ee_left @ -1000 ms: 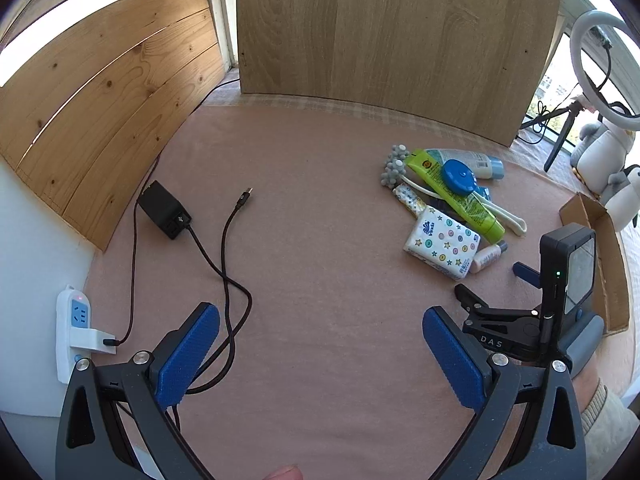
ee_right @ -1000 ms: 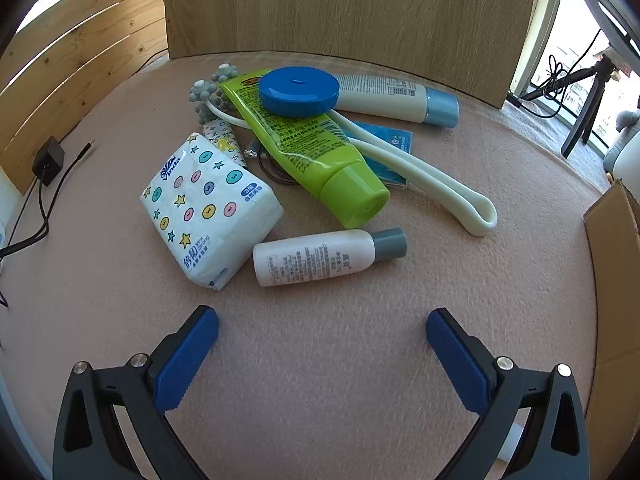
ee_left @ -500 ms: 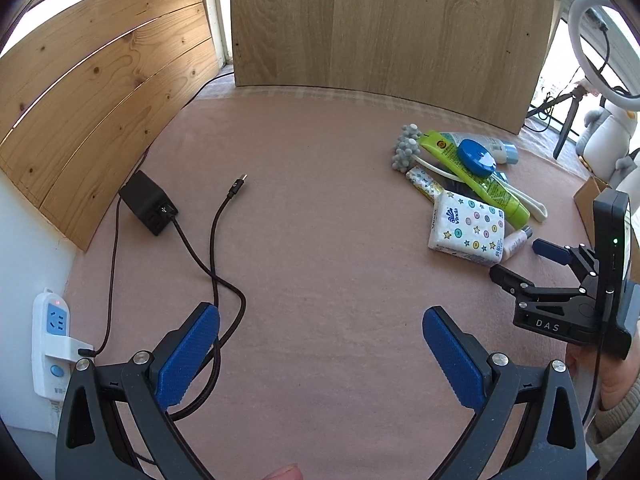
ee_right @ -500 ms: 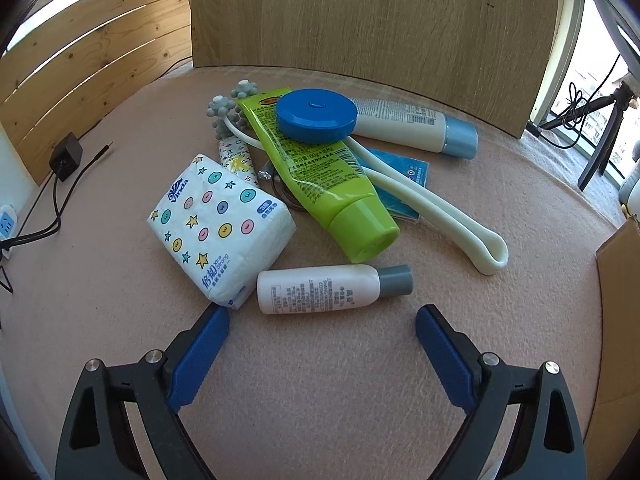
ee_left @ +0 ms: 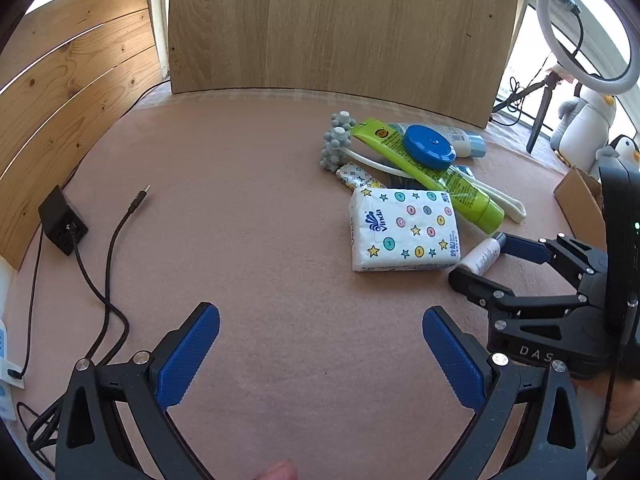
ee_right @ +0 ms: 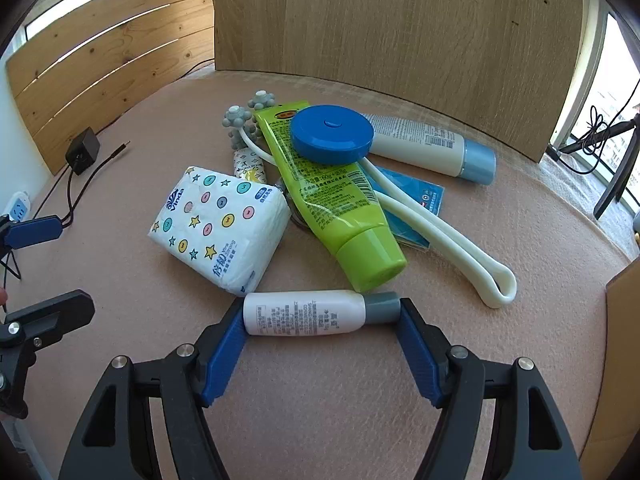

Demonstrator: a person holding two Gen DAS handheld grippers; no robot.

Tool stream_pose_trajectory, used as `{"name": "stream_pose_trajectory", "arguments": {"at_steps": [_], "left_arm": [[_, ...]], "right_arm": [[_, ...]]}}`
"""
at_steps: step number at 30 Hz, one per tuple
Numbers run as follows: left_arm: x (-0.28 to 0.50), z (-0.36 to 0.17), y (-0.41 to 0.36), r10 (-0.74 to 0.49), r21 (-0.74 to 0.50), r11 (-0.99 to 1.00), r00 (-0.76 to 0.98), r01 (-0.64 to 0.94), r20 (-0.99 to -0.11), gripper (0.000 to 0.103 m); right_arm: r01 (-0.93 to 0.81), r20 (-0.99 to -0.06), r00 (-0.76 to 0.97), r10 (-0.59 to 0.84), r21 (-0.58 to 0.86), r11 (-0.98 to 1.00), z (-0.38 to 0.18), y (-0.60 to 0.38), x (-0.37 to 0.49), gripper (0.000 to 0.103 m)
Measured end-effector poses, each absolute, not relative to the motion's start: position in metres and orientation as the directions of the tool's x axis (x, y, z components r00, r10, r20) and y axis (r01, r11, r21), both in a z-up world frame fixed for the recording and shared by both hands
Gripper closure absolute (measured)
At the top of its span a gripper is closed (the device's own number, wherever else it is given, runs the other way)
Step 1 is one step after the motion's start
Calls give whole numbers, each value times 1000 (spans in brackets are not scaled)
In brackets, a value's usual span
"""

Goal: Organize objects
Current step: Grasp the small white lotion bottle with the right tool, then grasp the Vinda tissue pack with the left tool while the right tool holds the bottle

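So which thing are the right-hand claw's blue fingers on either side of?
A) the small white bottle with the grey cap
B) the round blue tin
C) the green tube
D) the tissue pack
A: the right gripper has one blue finger at each end of the small white bottle lying on the cloth.

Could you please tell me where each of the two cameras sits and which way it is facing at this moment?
Left wrist: on the left gripper, looking across the pink table toward the clutter; its own open blue fingers and the right gripper show.
Right wrist: on the right gripper, low behind the small white bottle between its fingers; the left gripper's fingers show at the left edge.
Shared: bottle, tissue pack, green tube.
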State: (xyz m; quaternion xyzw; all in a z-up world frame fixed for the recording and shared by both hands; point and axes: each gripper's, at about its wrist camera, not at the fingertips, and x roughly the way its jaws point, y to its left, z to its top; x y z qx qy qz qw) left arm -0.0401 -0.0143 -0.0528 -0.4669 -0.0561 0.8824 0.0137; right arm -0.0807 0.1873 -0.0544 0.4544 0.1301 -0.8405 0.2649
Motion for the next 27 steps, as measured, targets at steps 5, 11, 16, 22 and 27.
{"name": "stream_pose_trajectory", "arguments": {"at_steps": [5, 11, 16, 22, 27], "left_arm": [[-66, -60, 13, 79, -102, -995, -588, 6, -805, 0], [-93, -73, 37, 87, -99, -995, -583, -12, -808, 0], [-102, -91, 51, 47, -41, -999, -565, -23, -824, 2], [-108, -93, 52, 39, -33, -999, -542, -21, -839, 0], [-106, -85, 48, 30, -28, -1000, -561, -12, -827, 27]], "right_arm": [[539, -839, -445, -314, 29, -842, -54, 204, -62, 34], [512, -841, -456, -291, 20, -859, -54, 241, -23, 34], [487, -841, -462, -281, 24, -873, -54, 261, -2, 34], [475, -834, -472, -286, 32, -879, -54, 268, 7, 34], [469, -823, -487, -292, 36, -883, -54, 269, 8, 34]]}}
